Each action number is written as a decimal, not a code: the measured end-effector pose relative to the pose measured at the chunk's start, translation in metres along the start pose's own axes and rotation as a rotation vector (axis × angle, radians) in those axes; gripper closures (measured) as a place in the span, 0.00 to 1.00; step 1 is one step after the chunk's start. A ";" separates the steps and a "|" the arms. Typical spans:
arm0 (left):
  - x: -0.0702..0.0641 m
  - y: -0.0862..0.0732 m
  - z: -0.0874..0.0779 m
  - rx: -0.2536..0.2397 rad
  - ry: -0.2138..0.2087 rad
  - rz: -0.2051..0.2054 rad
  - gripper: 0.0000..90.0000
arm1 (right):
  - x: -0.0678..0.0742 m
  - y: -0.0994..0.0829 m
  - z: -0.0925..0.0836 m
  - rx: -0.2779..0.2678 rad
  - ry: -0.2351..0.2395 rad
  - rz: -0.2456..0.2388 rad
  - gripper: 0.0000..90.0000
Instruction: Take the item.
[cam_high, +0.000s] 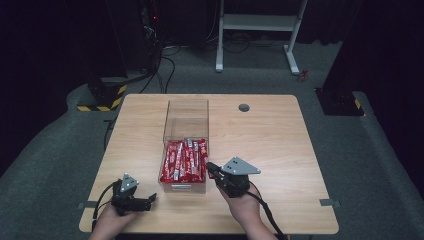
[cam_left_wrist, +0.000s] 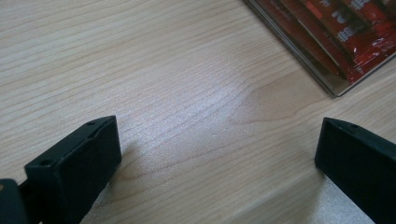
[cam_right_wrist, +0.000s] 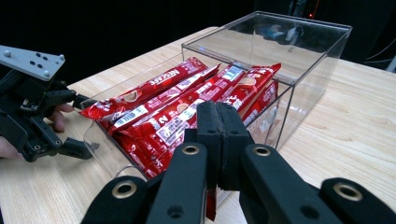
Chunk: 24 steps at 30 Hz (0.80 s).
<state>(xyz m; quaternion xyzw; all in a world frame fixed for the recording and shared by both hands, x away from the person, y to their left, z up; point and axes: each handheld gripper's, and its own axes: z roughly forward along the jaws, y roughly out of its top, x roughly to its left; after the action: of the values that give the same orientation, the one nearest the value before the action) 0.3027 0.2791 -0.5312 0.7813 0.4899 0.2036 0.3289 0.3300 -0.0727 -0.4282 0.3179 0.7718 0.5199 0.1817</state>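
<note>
Sachets (cam_right_wrist: 187, 109): stacked in clear box (cam_right_wrist: 299, 60), just beyond my clenched right gripper (cam_right_wrist: 218, 122), possibly pinching one.
Left gripper (cam_high: 150, 200): jaws released, resting over bare desk (cam_left_wrist: 177, 93).

1. The clear plastic box (cam_high: 186, 120) is standing upright on the worktop, near its middle, with the long side running away from the person. It is open on top and its far half is holding nothing.
2. The red sachets (cam_high: 184, 159) are lying in the near half of the box, packed side by side and stacked in layers, their long sides running along the box. In the right gripper view the sachets (cam_right_wrist: 187, 105) are showing white lettering and small barcode labels, and their far ends are tilting a little upward.
3. In the left gripper view a corner of the box (cam_left_wrist: 334, 86) is resting flat on the wood, with red sachets behind its wall.
</note>
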 end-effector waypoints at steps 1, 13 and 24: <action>0.000 0.000 0.000 0.000 0.000 0.000 0.01 | 0.000 0.000 -0.001 -0.001 -0.003 0.000 1.00; 0.000 0.000 0.000 0.001 0.000 0.000 0.01 | -0.009 0.003 -0.006 -0.019 -0.026 0.004 1.00; 0.000 0.000 0.000 0.001 0.000 0.000 0.01 | -0.017 0.002 -0.009 -0.024 -0.045 0.015 1.00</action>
<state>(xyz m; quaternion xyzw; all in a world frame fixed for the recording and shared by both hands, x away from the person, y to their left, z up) 0.3027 0.2791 -0.5312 0.7812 0.4901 0.2034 0.3287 0.3379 -0.0899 -0.4235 0.3329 0.7587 0.5233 0.1992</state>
